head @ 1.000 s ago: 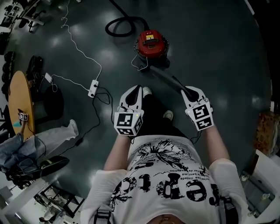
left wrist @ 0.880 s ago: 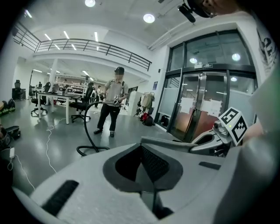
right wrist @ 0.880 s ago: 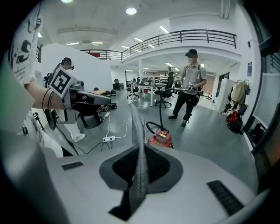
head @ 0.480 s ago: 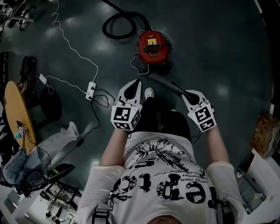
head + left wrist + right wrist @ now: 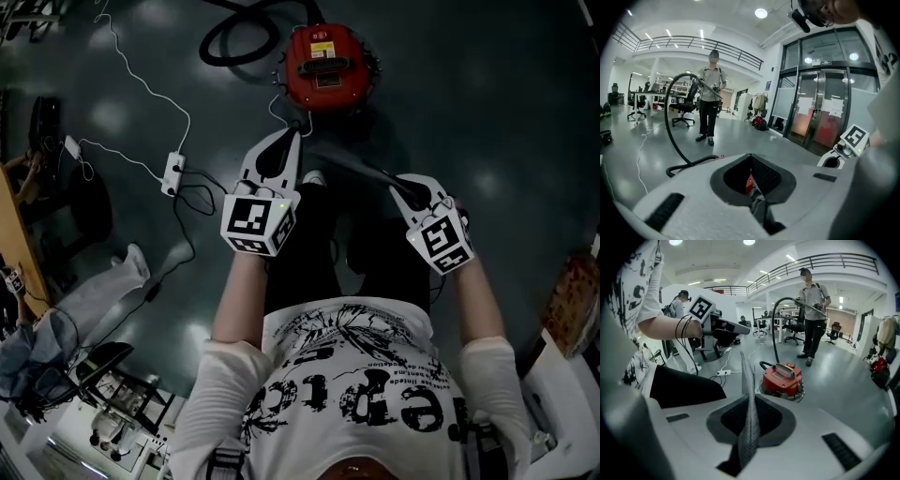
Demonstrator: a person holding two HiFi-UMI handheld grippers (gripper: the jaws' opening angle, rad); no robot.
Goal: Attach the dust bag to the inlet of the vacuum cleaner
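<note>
The red vacuum cleaner point(image 5: 328, 70) stands on the dark floor ahead of me, and it also shows in the right gripper view point(image 5: 782, 379). My right gripper point(image 5: 401, 185) is shut on the grey woven dust bag point(image 5: 352, 167). The bag sticks out flat and edge-on between the jaws point(image 5: 749, 413), towards the cleaner. My left gripper point(image 5: 284, 141) hangs to the left of the bag, just short of the cleaner. Its jaws point(image 5: 752, 187) are shut with nothing between them. A sliver of the red cleaner shows through their gap.
A black hose point(image 5: 234, 37) curls from the cleaner; a standing person point(image 5: 813, 305) holds its far end. A white power strip point(image 5: 172, 173) with cables lies on the floor at left. Further left are a wooden table edge point(image 5: 14, 234) and a plastic bag point(image 5: 94, 291).
Both grippers have sunk and moved towards the vacuum cleaner, which now looks larger and closer. The right gripper still holds the dust bag; the left stays shut.
</note>
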